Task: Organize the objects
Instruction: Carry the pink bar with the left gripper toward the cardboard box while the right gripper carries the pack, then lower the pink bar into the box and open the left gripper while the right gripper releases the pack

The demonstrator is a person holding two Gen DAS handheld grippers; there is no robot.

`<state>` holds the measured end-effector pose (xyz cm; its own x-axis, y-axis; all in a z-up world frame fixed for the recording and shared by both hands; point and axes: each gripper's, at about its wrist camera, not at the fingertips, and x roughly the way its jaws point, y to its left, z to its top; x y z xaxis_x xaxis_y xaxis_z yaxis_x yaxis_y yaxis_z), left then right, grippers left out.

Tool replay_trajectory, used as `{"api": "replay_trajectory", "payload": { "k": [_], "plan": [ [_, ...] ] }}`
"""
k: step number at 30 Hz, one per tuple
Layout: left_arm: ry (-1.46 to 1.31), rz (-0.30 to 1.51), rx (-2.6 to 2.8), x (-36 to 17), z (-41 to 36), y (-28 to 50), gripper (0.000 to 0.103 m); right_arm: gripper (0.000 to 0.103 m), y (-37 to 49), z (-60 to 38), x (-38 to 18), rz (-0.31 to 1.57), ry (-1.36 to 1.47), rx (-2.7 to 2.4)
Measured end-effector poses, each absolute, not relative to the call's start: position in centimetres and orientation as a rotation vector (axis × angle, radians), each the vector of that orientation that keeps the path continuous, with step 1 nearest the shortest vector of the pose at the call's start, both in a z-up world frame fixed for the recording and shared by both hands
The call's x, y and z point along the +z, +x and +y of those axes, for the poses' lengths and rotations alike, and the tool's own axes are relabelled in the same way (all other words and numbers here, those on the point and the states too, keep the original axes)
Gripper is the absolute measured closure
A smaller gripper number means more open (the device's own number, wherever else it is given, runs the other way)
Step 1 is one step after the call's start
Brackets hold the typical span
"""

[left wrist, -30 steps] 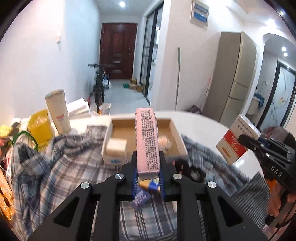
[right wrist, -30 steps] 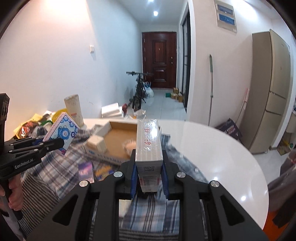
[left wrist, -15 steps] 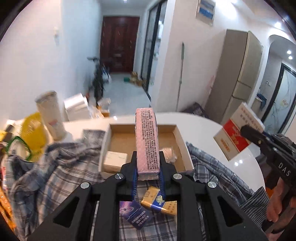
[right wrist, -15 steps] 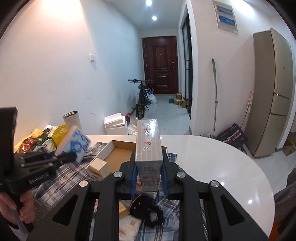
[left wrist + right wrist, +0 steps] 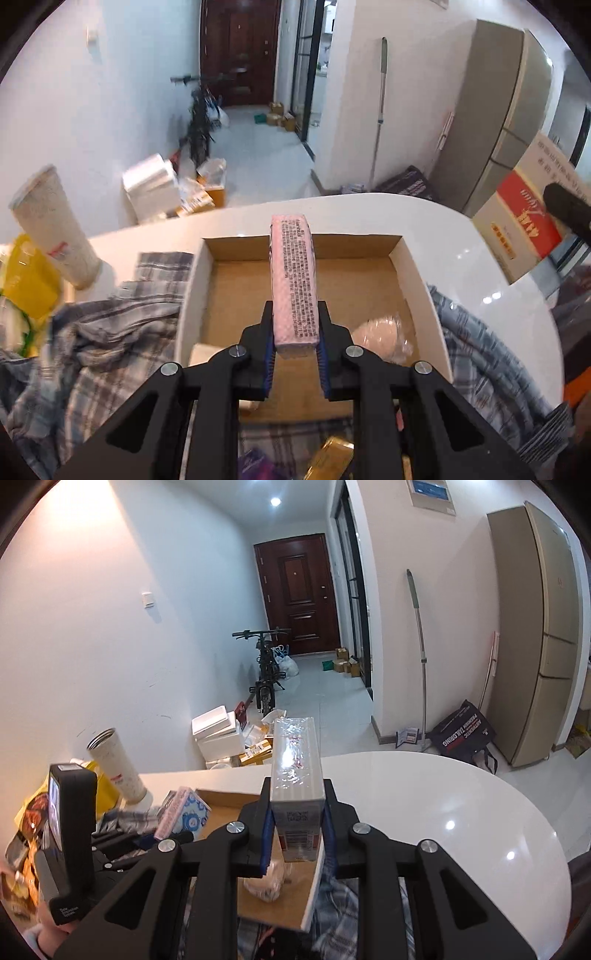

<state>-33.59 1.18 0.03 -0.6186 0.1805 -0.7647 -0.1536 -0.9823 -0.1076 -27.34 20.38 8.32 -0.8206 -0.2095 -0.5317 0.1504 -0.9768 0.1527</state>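
1. The left gripper [image 5: 295, 328] has its fingers [image 5: 266, 325] clenched on a pink pack [image 5: 294, 280], which stands on its narrow edge and juts forward beyond the fingertips, its printed side facing up.
2. Below and ahead of these fingers lies an open cardboard box [image 5: 421, 280]; the pink pack hangs over its brown floor.
3. Inside the box, right of the fingers, sits a clear-wrapped beige lump [image 5: 380, 332]; a pale small carton [image 5: 201, 354] shows at the left fingers' base.
4. A plaid shirt [image 5: 110, 339] is bunched on both sides of the box on the white worktop [image 5: 480, 266].
5. Far left of the fingers a tall paper cup [image 5: 55, 225] leans beside a yellow bag [image 5: 26, 280].
6. The right gripper [image 5: 297, 805] has its fingers [image 5: 328, 805] clenched on a film-wrapped white and red carton [image 5: 297, 775], barcode end toward the camera.
7. That carton hovers over the box's near right part, above the wrapped lump.
8. Left of the right fingers, the left gripper and its pink pack appear from the side.
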Motion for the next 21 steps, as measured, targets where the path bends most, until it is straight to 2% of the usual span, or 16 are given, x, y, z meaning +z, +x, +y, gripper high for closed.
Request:
{"api": "replay_trajectory", "payload": {
  "k": [3, 8, 13, 21],
  "plan": [
    [-1.256, 0.059, 2.709, -0.5, 1.2, -34.8, 0.083, 0.082, -29.0, 20.2, 7.2, -0.173, 0.857, -2.804],
    [-1.349, -0.027, 2.658, -2.5, -0.6, -37.0, 0.083, 0.082, -30.4, 18.0, 5.6, -0.015, 0.867, -2.805],
    [-1.396, -0.06, 2.621, -4.5, -1.1, -37.3, 0.083, 0.082, -32.0, 18.4, 3.9, -0.089, 0.934, -2.782],
    [-1.406, -0.001, 2.603, -5.5, 0.2, -37.0, 0.083, 0.082, -33.0, 18.5, 1.7, -0.071, 1.005, -2.777]
  ]
}}
